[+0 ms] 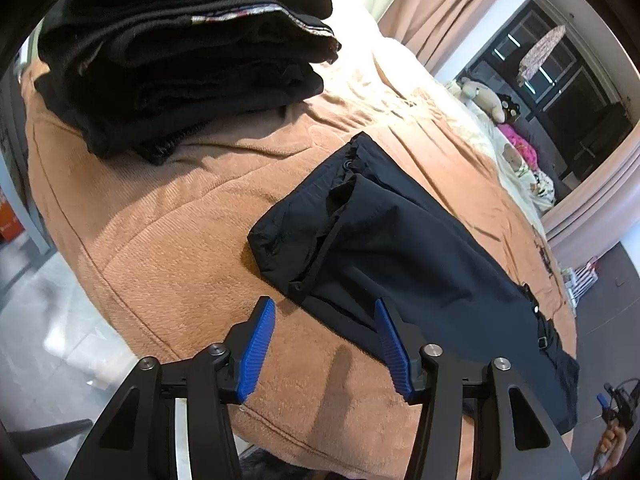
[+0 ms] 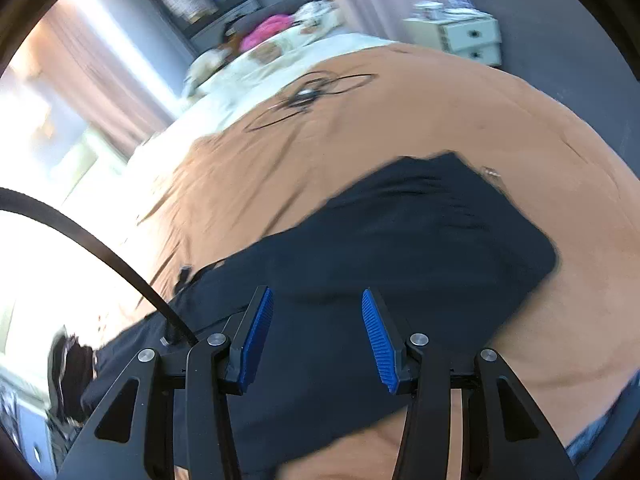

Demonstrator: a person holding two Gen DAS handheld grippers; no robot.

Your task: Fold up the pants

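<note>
Your left gripper (image 1: 324,312) and right gripper (image 2: 317,304) both hang unclenched and empty above dark navy pants (image 1: 384,248) on the tan blanket (image 1: 168,240), no readable writing anywhere.

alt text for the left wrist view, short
Open left tongs hover over dark navy pants lying partly folded on an orange blanket. A stack of folded black clothes sits behind.

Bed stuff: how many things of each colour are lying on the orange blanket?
Black or dark navy: 3 - pile of folded clothes, pants, looped cable
Pink: 1 - pink bundle, at the far end
Beige: 1 - stuffed toy, at the far end
Total: 5
</note>
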